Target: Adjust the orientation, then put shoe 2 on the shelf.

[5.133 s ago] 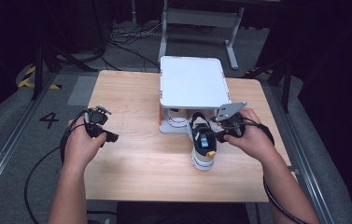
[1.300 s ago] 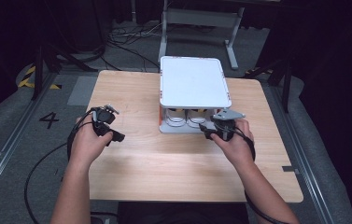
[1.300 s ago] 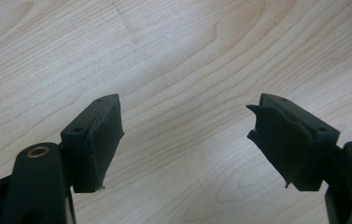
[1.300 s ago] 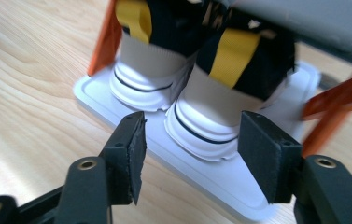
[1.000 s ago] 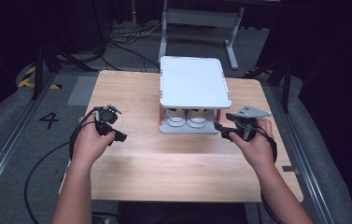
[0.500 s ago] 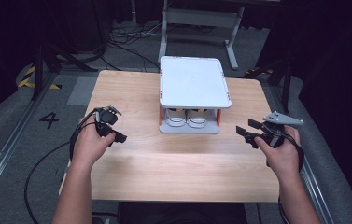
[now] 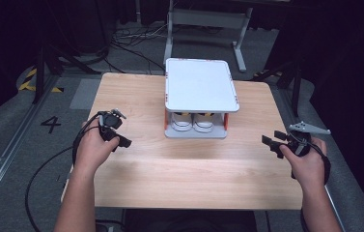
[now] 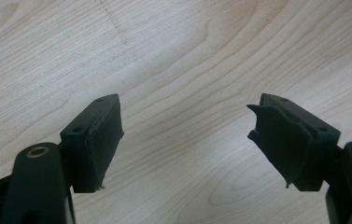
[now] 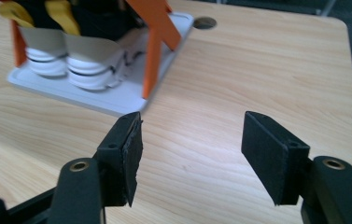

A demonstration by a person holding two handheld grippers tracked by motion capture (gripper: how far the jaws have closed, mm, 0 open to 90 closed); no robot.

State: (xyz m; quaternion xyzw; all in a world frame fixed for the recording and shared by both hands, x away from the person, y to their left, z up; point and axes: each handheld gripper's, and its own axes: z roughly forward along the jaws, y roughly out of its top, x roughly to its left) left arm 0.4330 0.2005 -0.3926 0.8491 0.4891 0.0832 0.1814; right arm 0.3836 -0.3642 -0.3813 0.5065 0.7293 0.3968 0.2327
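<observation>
In the high view, the rack's [image 7: 202, 92] white top hides most of the shoes [image 7: 193, 122] beneath; only their toes show at centre frame. In the right gripper view, the shoes [image 9: 71, 65] and the rack's orange posts [image 9: 157, 42] are blurred and cut off by the upper edge. The person's forearms run off the bottom of the high view.

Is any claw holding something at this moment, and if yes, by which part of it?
Nothing is held. The left claw and the right claw are both open over the bare table. The shoes sit on the rack.
</observation>
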